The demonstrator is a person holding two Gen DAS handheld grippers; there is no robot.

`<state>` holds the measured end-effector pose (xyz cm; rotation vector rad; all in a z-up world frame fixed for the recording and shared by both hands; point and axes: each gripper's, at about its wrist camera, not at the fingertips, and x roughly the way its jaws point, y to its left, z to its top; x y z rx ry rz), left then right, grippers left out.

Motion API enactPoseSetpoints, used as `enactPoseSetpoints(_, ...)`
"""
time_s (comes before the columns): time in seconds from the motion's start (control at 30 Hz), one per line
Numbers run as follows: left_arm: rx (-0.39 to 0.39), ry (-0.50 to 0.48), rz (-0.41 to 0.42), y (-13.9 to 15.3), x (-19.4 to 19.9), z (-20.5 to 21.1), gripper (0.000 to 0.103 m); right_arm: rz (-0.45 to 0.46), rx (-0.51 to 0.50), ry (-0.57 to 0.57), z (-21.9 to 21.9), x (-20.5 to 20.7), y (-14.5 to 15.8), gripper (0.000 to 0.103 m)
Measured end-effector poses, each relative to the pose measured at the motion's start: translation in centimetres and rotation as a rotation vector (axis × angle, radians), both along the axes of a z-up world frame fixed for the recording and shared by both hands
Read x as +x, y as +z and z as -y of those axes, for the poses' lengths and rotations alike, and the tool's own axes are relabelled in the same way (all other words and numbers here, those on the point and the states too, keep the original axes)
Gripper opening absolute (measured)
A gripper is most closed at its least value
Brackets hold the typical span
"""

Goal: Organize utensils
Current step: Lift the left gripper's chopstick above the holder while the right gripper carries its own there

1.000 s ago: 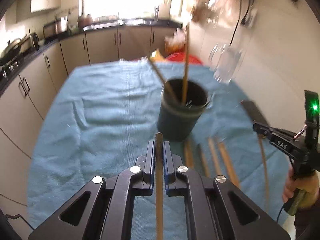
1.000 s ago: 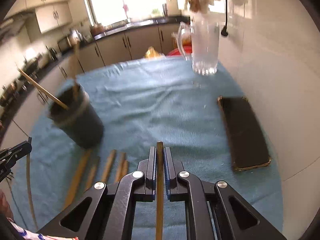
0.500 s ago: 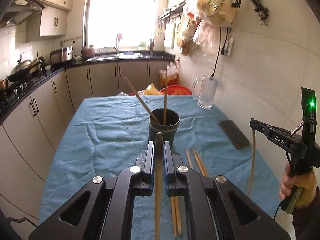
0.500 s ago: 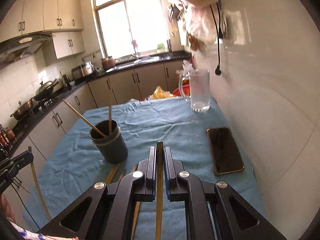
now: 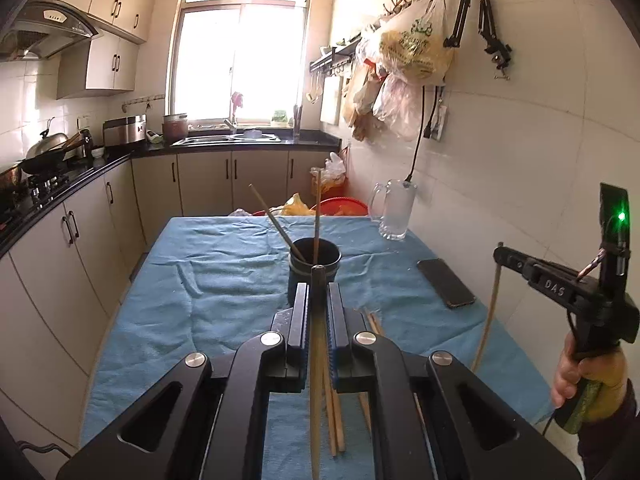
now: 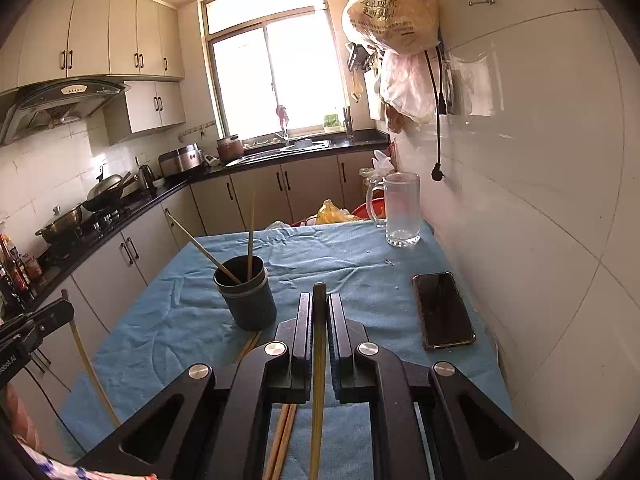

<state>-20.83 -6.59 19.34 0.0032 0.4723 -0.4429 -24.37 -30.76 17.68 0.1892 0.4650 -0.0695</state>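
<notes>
From the left wrist camera, the left tongs (image 5: pixel 318 300) are closed narrow on a single wooden chopstick (image 5: pixel 317 380) that runs back between the jaws, its tip poking out just ahead of them. Straight ahead on the blue-clothed worktop (image 5: pixel 208 280) stands the dark holder cup (image 5: pixel 315 270), with two chopsticks already leaning in it (image 5: pixel 316 216). More loose chopsticks (image 5: pixel 334 412) lie on the cloth below the tongs. To the right, the right tongs (image 5: pixel 500 254) show side-on, pinching another chopstick (image 5: pixel 488 312) that hangs steeply down. A phone (image 5: pixel 446 283) lies near the wall, a glass mug (image 5: pixel 394 210) beyond it.

From the right wrist camera, the right tongs (image 6: pixel 319 312) are likewise shut tight on a chopstick (image 6: pixel 318 380). The cup (image 6: pixel 248 296) sits ahead and to the left, loose sticks (image 6: pixel 282 440) on the cloth beneath, the phone (image 6: pixel 442 310) to the right. The left tongs (image 6: pixel 44 320) appear at the left edge with their stick (image 6: pixel 90 368) dangling.

The risks, as I judge them: both sticks are gripped near one end, so the long free ends can swing. A lowered tip could catch the cup's rim or the leaning sticks and tip the light cup over. Bringing both tongs to the cup at once could also make them collide.
</notes>
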Motion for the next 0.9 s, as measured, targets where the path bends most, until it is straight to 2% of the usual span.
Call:
enactPoseSetpoints(0.17, -0.022, -0.008, 0.020, 0.9, -0.2, -0.2, 0.007, 0.021, -0.004, 0.005, 0.0, 0.2, 0.8, 0.007)
enactPoseSetpoints(0.33, -0.058, -0.016, 0.019, 2.2, 1.1, -0.3, 0.007, 0.039, -0.003, 0.016, 0.0, 1.6, 2.1, 0.007)
enactPoseSetpoints(0.47, -0.078, -0.019, 0.014, 3.5, 3.1, -0.1, 0.007, 0.076, -0.024, 0.029, -0.6, 3.4, 4.2, 0.007)
enactPoseSetpoints(0.67, -0.070, 0.011, 0.057, 6.5, 7.0, 1.0, 0.007, 0.140, -0.038, 0.060, -1.6, 6.8, 7.7, 0.007)
enactPoseSetpoints(0.9, -0.098, 0.047, 0.072, 9.7, 12.7, 2.3, 0.007, 0.201, 0.003, 0.105, -3.0, 12.6, 10.8, 0.007)
